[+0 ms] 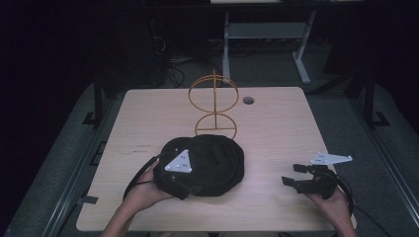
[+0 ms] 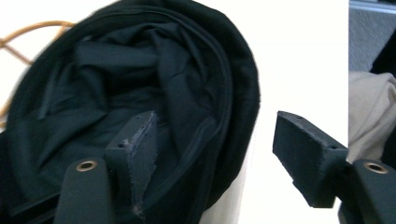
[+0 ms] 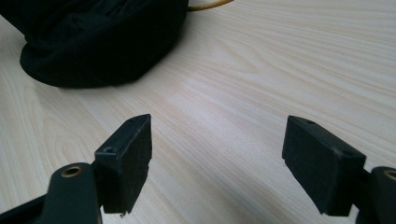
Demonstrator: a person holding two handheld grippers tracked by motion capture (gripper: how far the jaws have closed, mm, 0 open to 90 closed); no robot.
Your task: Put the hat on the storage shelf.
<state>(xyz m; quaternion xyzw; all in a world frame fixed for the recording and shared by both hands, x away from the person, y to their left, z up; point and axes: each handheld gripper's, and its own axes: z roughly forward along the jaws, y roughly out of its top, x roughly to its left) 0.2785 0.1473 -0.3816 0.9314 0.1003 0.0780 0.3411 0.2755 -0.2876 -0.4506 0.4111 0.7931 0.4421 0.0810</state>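
Observation:
A black fabric hat [image 1: 217,158] lies crumpled, hollow side up, in the middle of the light wooden table [image 1: 276,123]. My left gripper [image 1: 185,180] sits at the hat's near left edge, held by a hand. In the left gripper view the hat [image 2: 140,70] has its rim between the jaws of my left gripper [image 2: 215,130]. One jaw is over the inner lining and the other over the bare table, and neither pad presses. My right gripper [image 1: 292,174] rests open at the table's right. In its own view my right gripper [image 3: 217,140] has bare wood between its jaws, with the hat [image 3: 93,37] farther off.
A gold wire stand [image 1: 214,98] with two rings on a post stands just behind the hat, its base ring touching the hat's far edge. A round cable hole [image 1: 248,100] sits near the table's back edge. Another desk's white legs [image 1: 301,54] rise beyond.

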